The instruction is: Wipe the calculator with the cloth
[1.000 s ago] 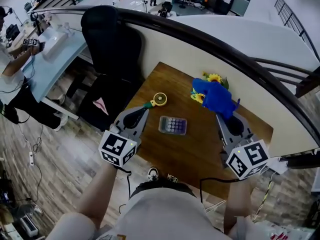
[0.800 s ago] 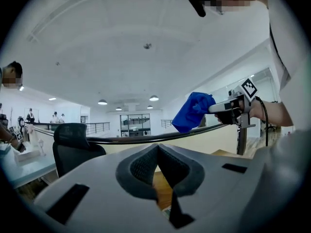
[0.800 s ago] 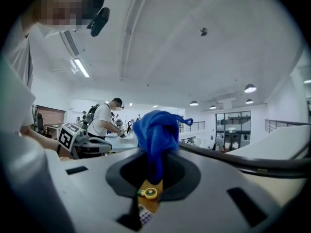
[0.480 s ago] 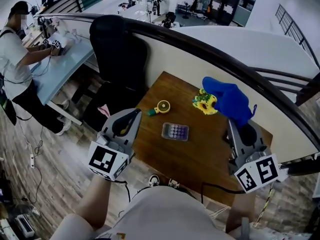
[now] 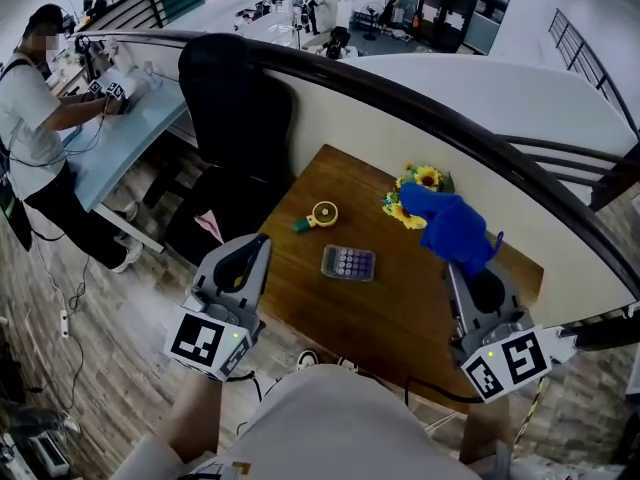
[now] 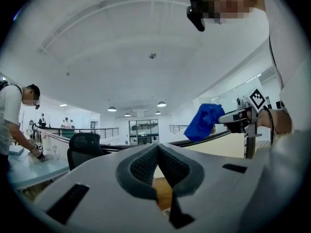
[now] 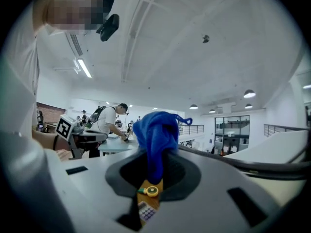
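Wooden tabletop carries the calculator at its middle, likely rigid and light. My right gripper clenches its jaws on one bunched end of the soft, floppy cloth, up at right. My left gripper has its jaws pressed together, empty.

The person is holding a gripper out in each hand, and both are pointing toward the far side. The left gripper is sitting on the left with its jaws pressed together, and nothing is between them. The right gripper is sitting on the right, its jaws pinching a blue cloth. Both forearms are reaching out from the near edge.
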Demonstrator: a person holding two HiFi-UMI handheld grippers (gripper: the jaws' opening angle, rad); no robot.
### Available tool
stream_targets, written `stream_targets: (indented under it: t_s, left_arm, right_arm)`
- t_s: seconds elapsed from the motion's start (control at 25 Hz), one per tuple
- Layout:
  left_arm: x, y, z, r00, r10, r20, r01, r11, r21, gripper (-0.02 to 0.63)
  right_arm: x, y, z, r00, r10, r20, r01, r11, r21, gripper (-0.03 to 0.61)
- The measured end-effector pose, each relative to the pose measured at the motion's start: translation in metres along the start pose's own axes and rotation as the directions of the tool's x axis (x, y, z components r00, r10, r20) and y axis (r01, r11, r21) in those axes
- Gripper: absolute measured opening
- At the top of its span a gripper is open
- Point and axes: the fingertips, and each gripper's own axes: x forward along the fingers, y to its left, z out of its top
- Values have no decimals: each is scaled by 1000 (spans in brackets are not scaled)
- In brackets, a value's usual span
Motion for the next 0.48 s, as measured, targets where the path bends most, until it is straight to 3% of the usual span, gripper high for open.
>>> stream_targets:
  t_s: [0.28, 0.48]
  left_arm:
    - [-4, -11, -31, 995, 6, -104, -5, 1000, 12, 2]
    - [-6, -18, -37, 992, -1, -126, 3, 1000, 13, 2]
  right_arm:
    - [9, 21, -45, 989, 77, -123, -80, 997, -13, 51]
    - [14, 28, -61, 984, 92, -156, -100, 994, -40, 51]
